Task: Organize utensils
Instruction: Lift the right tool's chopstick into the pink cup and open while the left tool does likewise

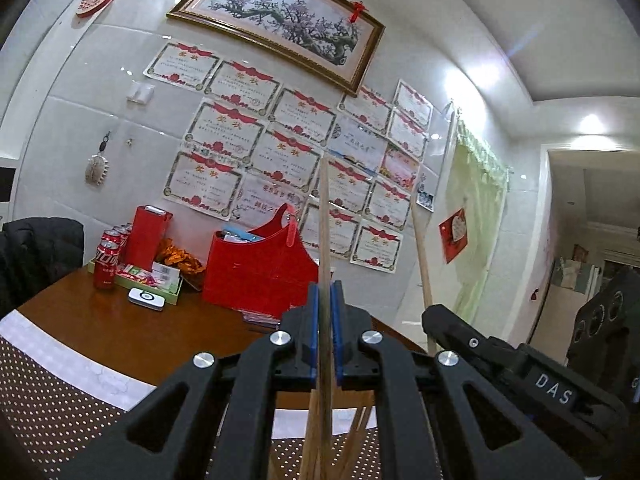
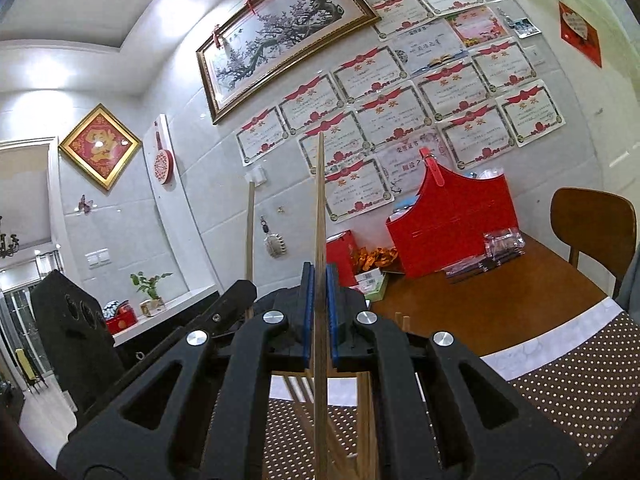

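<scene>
My left gripper is shut on a wooden chopstick that stands upright between its blue pads. My right gripper is shut on a second wooden chopstick, also upright. Each gripper shows in the other's view: the right gripper's body with its chopstick, the left gripper's body with its chopstick. Below both grippers stands a wooden utensil holder with several more chopsticks on a dotted brown placemat.
A brown table holds a red basket, cola cans, a red box, a white device and snack packets. A wooden chair stands at the right. A black jacket hangs at the left. Framed picture and certificates cover the wall.
</scene>
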